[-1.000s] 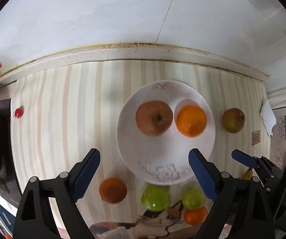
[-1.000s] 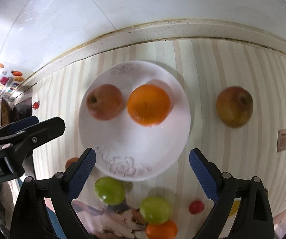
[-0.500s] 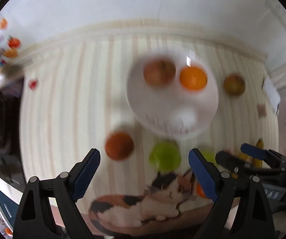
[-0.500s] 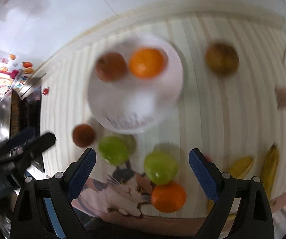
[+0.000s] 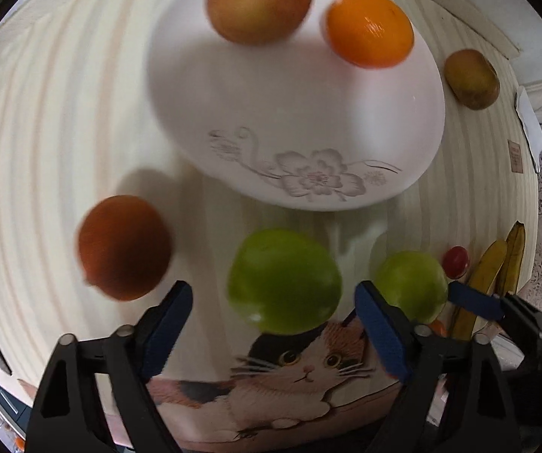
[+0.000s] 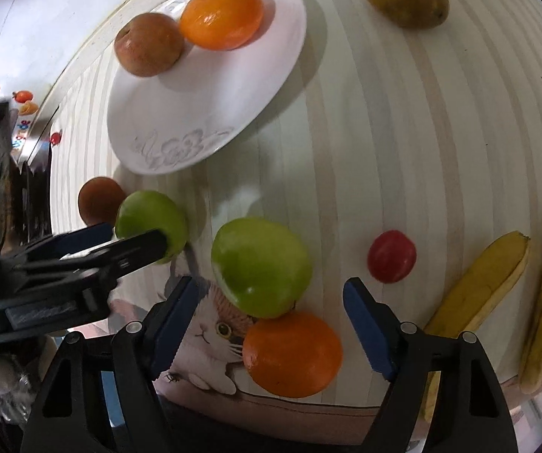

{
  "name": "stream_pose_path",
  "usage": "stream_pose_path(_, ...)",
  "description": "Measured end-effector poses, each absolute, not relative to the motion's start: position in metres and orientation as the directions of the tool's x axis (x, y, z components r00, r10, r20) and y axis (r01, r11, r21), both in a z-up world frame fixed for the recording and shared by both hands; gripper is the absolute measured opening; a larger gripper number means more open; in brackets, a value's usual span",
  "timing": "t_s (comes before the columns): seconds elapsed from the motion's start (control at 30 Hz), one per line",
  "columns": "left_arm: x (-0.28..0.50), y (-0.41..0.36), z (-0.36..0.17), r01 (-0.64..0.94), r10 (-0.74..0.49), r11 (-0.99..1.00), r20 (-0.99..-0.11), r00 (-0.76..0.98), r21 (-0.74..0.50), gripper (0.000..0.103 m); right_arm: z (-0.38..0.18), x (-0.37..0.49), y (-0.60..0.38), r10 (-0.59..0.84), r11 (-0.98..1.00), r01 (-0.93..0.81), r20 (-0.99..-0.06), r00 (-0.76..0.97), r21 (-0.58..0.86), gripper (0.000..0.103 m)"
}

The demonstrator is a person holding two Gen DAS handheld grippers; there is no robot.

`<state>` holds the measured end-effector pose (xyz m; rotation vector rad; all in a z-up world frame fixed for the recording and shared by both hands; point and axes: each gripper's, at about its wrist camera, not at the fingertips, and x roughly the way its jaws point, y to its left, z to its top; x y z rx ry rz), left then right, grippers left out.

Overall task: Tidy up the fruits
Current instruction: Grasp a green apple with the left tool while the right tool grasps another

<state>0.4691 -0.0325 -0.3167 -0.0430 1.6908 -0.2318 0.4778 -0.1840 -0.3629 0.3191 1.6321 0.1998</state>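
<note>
Both grippers closing, pads not yet touching. Left gripper (image 5: 274, 334) straddles one green apple (image 5: 284, 281), right gripper (image 6: 269, 324) the other (image 6: 261, 266), near desk's front edge. Risk: right apple touches orange (image 6: 292, 355); closing pad may nudge it off.

You see a white plate (image 6: 233, 105) holding a red apple (image 6: 149, 44) and an orange (image 6: 221, 15). Two green apples (image 6: 259, 266) (image 6: 150, 219), another orange (image 6: 292, 353), two bananas (image 6: 478, 294) lie nearby.
</note>
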Motion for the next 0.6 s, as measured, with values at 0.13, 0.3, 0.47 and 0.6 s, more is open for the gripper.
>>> stream_pose_path(0.13,0.472,-0.046,-0.319,0.131,-0.138,0.980,-0.985,-0.103,-0.151,0.061,-0.365,0.476,-0.170,0.316,0.948,0.061,-0.947,-0.060,0.312,0.082)
stream_pose_path(0.3,0.464,-0.039,-0.316,0.129,-0.117,0.983,-0.988,-0.098,-0.130,0.061,-0.368,0.480,-0.158,0.297,0.954,0.055,-0.954,-0.040,0.294,0.081)
stream_pose_path(0.47,0.455,-0.009,-0.313,0.059,-0.135,0.988,-0.985,-0.104,-0.141,0.061,-0.381,0.480,-0.138,0.250,0.968,0.013,-0.966,-0.062,0.250,0.079)
stream_pose_path(0.6,0.453,0.008,-0.318,0.009,-0.148,0.989,-0.983,-0.108,-0.150,0.061,-0.384,0.482,-0.135,0.261,0.965,0.037,-0.964,-0.055,0.259,0.078)
